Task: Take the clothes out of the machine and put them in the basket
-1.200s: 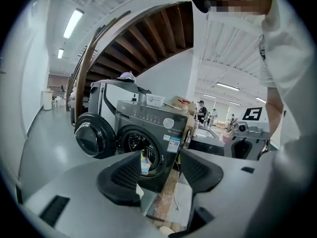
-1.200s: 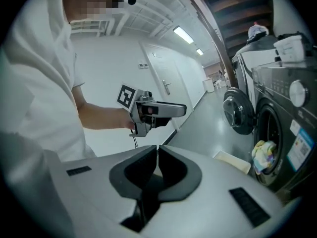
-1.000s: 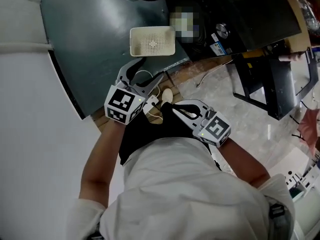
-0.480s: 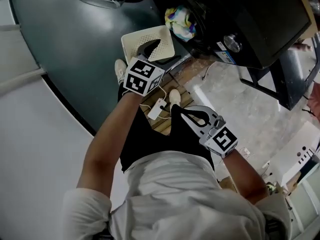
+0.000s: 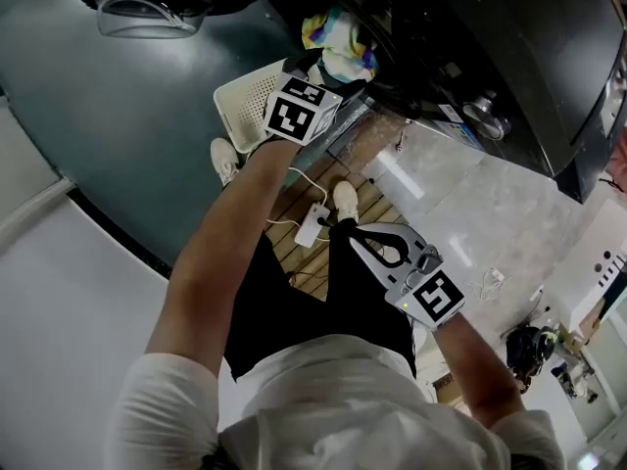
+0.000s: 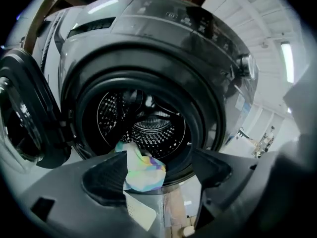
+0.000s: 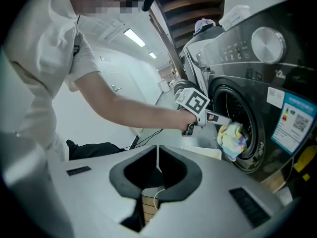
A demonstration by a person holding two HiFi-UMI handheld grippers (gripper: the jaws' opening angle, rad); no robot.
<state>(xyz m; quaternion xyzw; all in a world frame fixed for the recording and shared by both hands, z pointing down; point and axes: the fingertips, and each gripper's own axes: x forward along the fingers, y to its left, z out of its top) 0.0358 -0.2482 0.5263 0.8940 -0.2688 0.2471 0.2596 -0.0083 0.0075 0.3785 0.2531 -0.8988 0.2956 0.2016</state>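
the right gripper [image 7: 157,150] hangs low by the person's thigh, its jaws closed with the tips touching and nothing held. below those jaws runs a strip of wooden slats [image 5: 380,143], and to their right is pale glossy floor tile [image 5: 470,204]. a white cable with a plug block [image 5: 312,225] lies on the slats just ahead of the tips, between two white shoes [image 5: 223,155].

the left gripper [image 6: 158,175] reaches forward to the washing machine [image 6: 163,29]. its jaws stand wide apart and have just been opening, with no pad pressing on anything. just ahead of the jaw tips, in line with the gap, a multicoloured cloth [image 6: 143,170] hangs over the lower rim of the round door opening. directly beneath the jaws a white perforated basket [image 6: 140,213] sits on the floor against the machine's front. beyond the cloth is the perforated steel drum [image 6: 148,128], dark inside. to the left of the jaws the round door [image 6: 20,128] stands swung open. far to their right are a white room and a ceiling strip light [image 6: 286,61].

counted: two grippers, one cloth in sight, one basket, one machine, two shoes.
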